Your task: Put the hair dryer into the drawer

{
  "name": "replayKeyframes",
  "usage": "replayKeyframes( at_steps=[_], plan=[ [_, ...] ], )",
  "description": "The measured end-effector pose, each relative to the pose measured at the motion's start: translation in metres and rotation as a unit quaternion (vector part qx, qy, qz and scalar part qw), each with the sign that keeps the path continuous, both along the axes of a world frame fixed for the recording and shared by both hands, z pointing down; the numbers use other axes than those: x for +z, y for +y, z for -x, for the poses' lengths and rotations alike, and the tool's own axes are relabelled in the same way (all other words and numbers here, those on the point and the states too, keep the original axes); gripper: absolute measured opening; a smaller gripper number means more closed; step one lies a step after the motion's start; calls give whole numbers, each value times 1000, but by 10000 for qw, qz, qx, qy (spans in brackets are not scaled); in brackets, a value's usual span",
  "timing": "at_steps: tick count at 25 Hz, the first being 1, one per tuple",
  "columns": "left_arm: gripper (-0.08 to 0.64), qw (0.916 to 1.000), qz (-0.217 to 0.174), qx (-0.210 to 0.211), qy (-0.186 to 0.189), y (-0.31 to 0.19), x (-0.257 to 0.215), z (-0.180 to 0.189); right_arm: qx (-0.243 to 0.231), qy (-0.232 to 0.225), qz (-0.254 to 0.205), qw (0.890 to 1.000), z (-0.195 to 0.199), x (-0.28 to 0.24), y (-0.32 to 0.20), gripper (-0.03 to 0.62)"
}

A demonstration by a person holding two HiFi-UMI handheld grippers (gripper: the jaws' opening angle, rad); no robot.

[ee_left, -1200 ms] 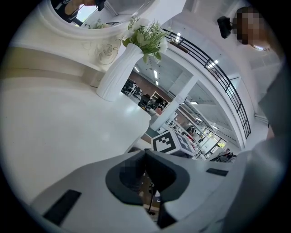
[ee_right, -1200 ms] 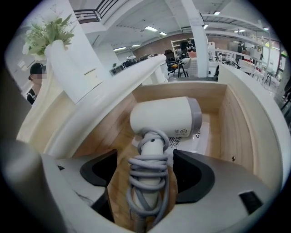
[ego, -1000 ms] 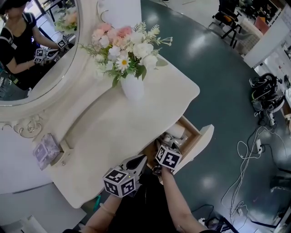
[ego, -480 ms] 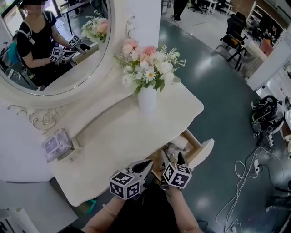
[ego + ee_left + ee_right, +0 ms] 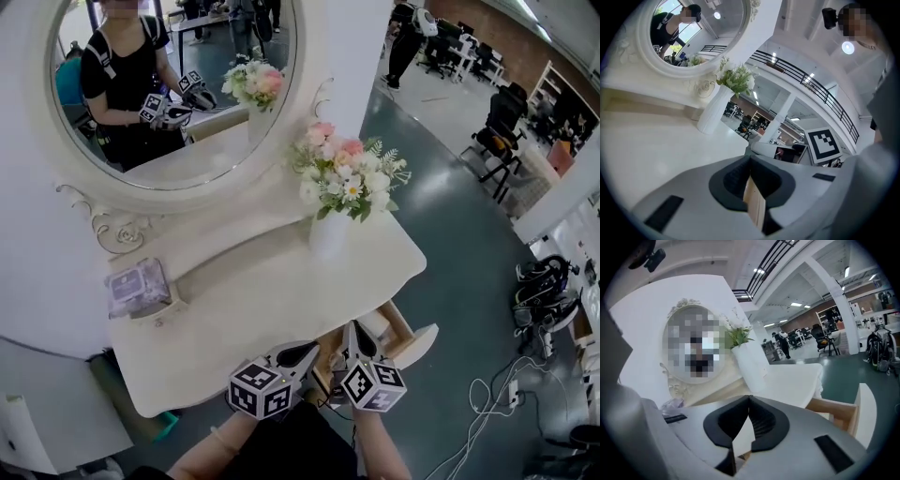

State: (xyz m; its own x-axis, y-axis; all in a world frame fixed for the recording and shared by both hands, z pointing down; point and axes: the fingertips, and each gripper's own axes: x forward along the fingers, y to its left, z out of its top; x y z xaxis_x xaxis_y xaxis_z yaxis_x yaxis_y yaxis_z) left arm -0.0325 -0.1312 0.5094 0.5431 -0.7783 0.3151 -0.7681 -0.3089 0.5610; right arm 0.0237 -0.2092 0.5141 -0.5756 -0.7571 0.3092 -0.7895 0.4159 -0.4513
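Left gripper jaws closed; right gripper jaws just closed, empty; drawer mostly hidden.

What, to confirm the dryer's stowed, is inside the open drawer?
Of the drawer only a wooden wall shows; the right gripper, jaws just closed on nothing, hides the rest; no hair dryer visible.

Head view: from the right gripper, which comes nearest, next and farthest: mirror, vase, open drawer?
1. Drawer, open, just right of the right gripper, whose jaws have just been closing on nothing.
2. Vase, on the tabletop beyond, slightly left.
3. Mirror, at the table's back, upper left.
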Motion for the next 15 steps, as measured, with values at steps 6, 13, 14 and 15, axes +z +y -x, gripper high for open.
replayKeyframes(
  at_steps=[6,13,14,15],
  plan=[
    [11,9990,-185,-399,-23,5,-16,24,-470,-426,-432,9971,23,-33,-1,-5],
    [11,9965,-283,-781,-132,11,-27,46,-1066,-417,-928,9891,60,-70,5,-5],
    [11,9961,-315,-807,-147,11,-29,47,-1165,-488,-973,9872,63,-75,8,-6],
    [11,9958,-349,-831,-164,11,-31,48,-1257,-551,-1017,9853,65,-79,10,-5]
  ],
)
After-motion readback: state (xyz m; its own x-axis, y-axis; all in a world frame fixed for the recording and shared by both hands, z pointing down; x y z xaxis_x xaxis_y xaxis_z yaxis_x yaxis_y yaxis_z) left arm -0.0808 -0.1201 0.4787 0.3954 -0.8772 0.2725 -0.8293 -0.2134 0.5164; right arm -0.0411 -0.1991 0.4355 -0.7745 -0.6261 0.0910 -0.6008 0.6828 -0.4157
